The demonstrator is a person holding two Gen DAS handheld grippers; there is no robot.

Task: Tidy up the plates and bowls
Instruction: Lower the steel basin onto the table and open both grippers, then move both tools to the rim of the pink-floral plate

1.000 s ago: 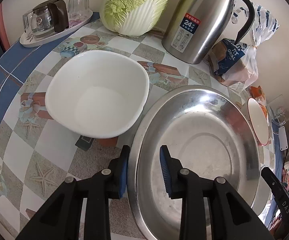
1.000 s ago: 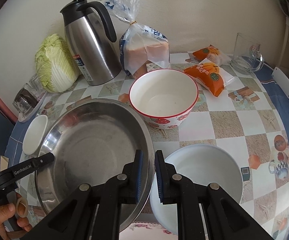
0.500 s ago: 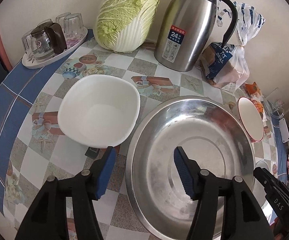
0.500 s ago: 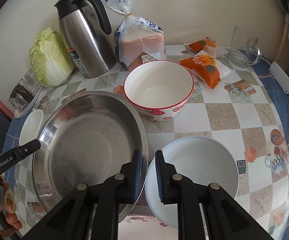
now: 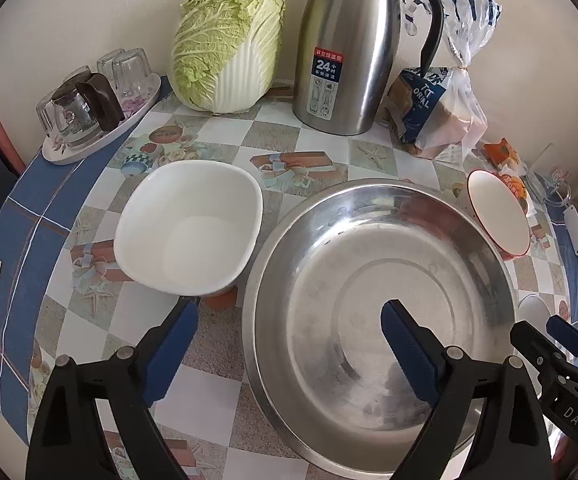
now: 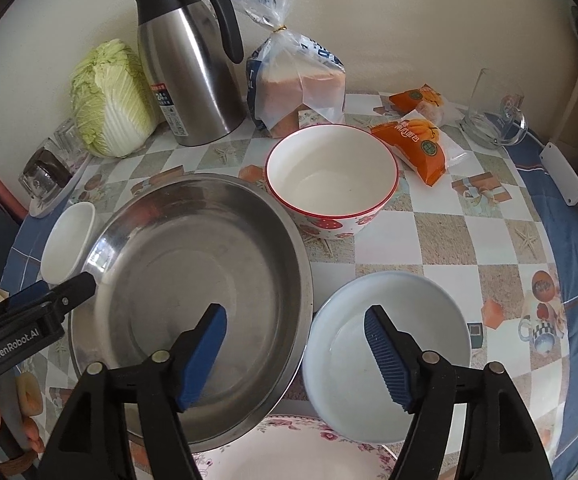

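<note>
Both grippers have let go of the steel basin (image 5: 377,288) since the earlier frames, and their jaws have just been opening. Left gripper (image 5: 289,340) now stands wide, straddling the basin's near-left rim without pressing it; right gripper (image 6: 295,340) stands wide over the basin's right rim and the pale blue bowl (image 6: 389,344) just beside it. That basin rests on the table (image 6: 441,236), between a white bowl (image 5: 189,228) and a red-rimmed bowl (image 6: 331,176). One floral plate (image 6: 289,456) lies at the near edge, under the basin's rim.
</note>
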